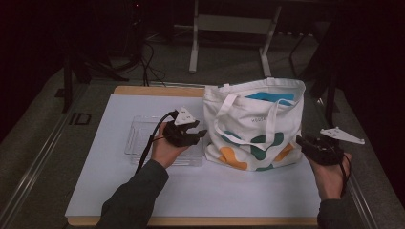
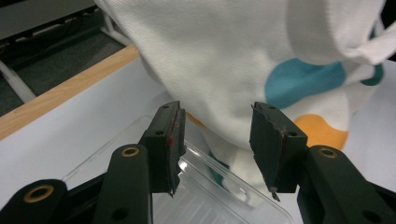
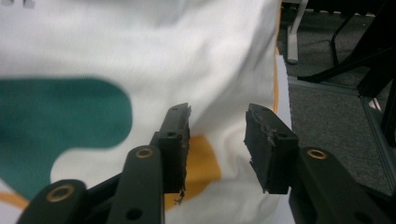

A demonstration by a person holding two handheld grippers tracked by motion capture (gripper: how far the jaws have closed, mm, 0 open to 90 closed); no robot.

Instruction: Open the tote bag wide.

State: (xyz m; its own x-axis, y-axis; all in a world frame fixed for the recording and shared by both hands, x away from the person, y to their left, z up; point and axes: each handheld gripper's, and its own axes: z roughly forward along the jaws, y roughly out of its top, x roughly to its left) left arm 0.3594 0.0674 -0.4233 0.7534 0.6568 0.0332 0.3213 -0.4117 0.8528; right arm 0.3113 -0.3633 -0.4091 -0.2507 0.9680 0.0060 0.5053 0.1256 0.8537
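From above, I see the tote bag (image 1: 255, 125) standing upright on the white mat (image 1: 119, 191), toward its right half, with a clear plastic tray (image 1: 138, 138) just to its left. My left gripper (image 1: 193, 133) hovers over that tray, pointing right at the bag's left side; my right gripper (image 1: 305, 143) points left at the bag's lower right corner. My left gripper's own view adds what the high view cannot: its 2 jaws stand apart with nothing between them, the bag's white cloth (image 2: 224, 65) close ahead and the tray's rim (image 2: 210, 161) below. My right gripper's view shows its jaws also spread and empty, facing the bag's orange patch (image 3: 201, 163). Both wrists are level, forearms reaching in from the near edge.
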